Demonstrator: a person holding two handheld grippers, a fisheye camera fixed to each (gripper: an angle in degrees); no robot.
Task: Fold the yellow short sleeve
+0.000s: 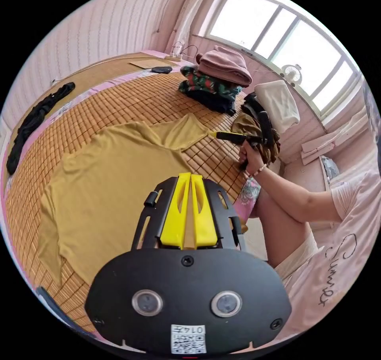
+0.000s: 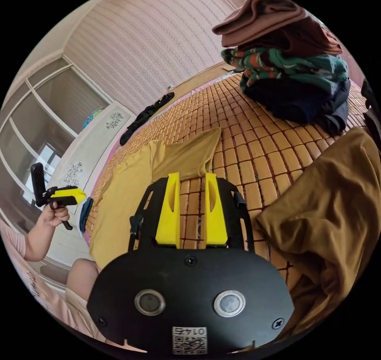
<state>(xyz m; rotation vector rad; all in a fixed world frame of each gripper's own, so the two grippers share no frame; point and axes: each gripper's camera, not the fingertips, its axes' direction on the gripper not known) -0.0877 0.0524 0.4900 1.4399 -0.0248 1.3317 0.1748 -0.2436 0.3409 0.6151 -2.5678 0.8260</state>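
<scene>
Bamboo matting (image 1: pixel 131 98) carries one yellow short sleeve (image 1: pixel 107 185), spread flat at nine o'clock of the left gripper (image 1: pixel 189 177), whose jaws meet on nothing. Right gripper view: right gripper (image 2: pixel 192 177) parted, empty, one sleeve at twelve o'clock; one brown garment (image 2: pixel 333 217) at three could snag.

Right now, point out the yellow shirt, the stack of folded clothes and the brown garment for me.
yellow shirt (image 1: pixel 115 185): left gripper view, middle of its flat body.
stack of folded clothes (image 2: pixel 293 70): right gripper view, green patterned layer.
brown garment (image 2: pixel 333 201): right gripper view, middle of the crumpled heap.
</scene>
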